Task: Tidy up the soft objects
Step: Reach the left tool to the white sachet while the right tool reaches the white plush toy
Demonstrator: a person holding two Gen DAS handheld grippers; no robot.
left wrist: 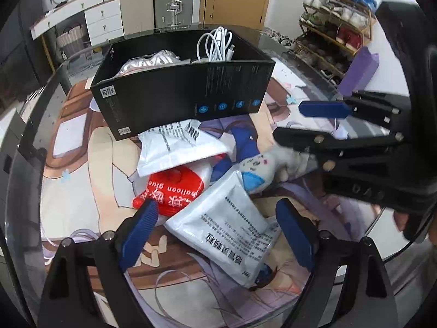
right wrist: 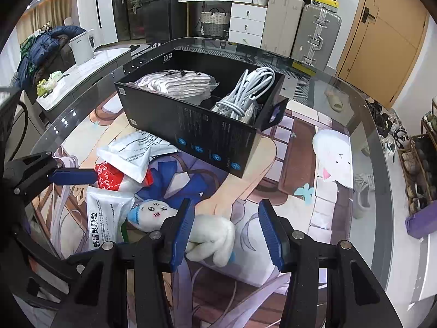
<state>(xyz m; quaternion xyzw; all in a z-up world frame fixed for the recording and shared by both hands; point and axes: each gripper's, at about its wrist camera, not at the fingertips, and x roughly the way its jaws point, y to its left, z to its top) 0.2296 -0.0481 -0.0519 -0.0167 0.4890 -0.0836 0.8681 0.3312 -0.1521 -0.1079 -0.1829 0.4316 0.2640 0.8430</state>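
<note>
A black open box stands on the table and holds a folded white cloth and a white cable bundle. In front of it lie two white sachets, a red balloon-glue bag and a small white plush doll. My left gripper is open over the near sachet. My right gripper is open, its jaws on either side of the doll's body.
An anime-print mat covers the glass table. A shoe rack and a purple block stand to the right. Suitcases and drawers stand behind.
</note>
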